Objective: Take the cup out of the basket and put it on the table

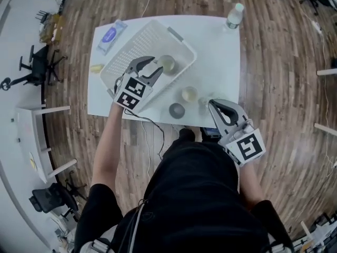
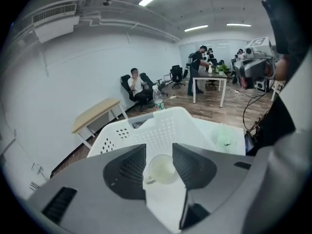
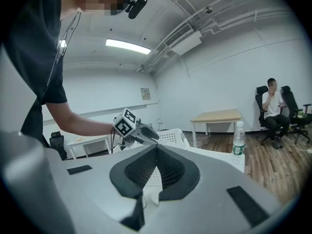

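My left gripper (image 2: 159, 148) is hovering with its jaws apart, framing the cup (image 2: 161, 169) without touching it. The cup is sitting upright inside the basket (image 1: 138, 44), close to one wall. If I am closing off-centre, a pad is likely nudging the handle (it points toward one jaw) and tipping the cup, or dragging the light basket along. I am also risking a clip on the rim while lifting. My right gripper (image 1: 212, 105), jaws together and empty, is waiting by the counter (image 1: 213, 51) edge, where small vessels are crowding the near strip. The bare stretch beyond them is offering the safest landing
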Action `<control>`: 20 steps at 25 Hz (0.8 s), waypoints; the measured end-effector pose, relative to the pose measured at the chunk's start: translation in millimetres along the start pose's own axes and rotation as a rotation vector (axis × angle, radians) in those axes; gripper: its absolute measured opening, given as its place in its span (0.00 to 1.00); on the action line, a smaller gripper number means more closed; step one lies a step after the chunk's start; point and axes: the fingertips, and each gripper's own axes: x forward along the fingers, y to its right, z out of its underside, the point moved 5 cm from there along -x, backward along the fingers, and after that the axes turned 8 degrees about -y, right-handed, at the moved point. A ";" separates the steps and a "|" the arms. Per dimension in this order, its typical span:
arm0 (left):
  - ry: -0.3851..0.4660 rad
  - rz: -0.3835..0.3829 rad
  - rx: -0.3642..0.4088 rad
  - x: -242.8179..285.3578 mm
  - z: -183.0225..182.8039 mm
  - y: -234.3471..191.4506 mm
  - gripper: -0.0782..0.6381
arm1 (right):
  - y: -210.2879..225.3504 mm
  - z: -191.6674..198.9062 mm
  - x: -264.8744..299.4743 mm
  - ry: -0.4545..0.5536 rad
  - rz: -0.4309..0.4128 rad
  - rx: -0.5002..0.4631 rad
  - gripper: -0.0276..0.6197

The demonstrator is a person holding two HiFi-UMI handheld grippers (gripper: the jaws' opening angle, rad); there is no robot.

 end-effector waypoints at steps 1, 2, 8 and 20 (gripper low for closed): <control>-0.029 0.017 0.000 12.0 3.1 -2.5 0.35 | 3.6 2.6 -2.6 0.002 0.012 0.007 0.08; -0.057 0.031 0.005 22.8 6.0 -3.7 0.36 | 7.4 5.1 -5.2 0.005 0.023 0.013 0.08; -0.183 0.089 0.049 74.0 18.9 -3.3 0.36 | 30.6 16.4 -21.9 0.002 0.062 0.052 0.08; -0.391 0.118 0.124 143.7 61.1 -18.2 0.32 | 49.4 34.4 -28.8 -0.046 0.072 0.099 0.08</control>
